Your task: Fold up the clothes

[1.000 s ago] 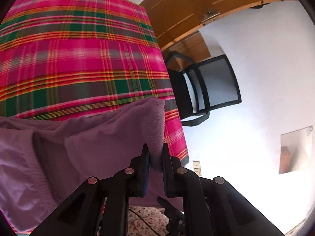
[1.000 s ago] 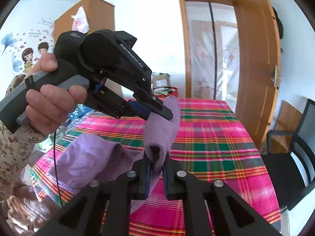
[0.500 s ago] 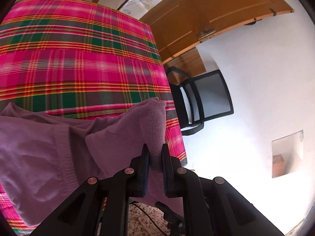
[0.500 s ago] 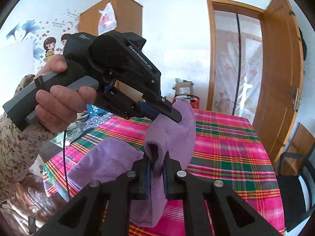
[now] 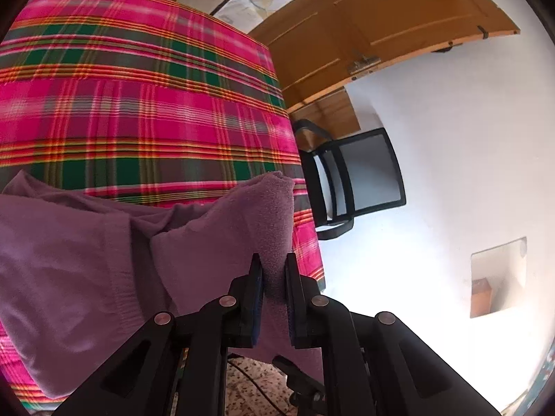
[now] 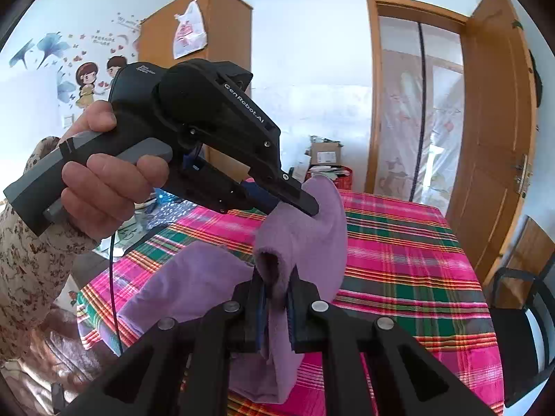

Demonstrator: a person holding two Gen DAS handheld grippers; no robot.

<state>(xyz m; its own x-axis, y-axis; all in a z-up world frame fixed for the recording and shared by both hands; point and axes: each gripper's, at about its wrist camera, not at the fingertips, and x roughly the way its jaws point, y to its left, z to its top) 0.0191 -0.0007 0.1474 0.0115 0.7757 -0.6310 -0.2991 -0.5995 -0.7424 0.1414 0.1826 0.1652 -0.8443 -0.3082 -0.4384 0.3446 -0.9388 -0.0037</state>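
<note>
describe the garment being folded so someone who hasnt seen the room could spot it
Find the table under the pink-and-green plaid cloth. Over its near corner lies a purple garment, soft and plain, the only unpatterned fabric there, one edge lifted and pinched by both grippers.

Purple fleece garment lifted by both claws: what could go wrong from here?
1. The left claw and right claw each pinch only a small bunch of the purple fleece garment; a pull might slip it free.
2. The garment hangs near the edge of the pink plaid tablecloth; dropped fabric could slide off.
</note>
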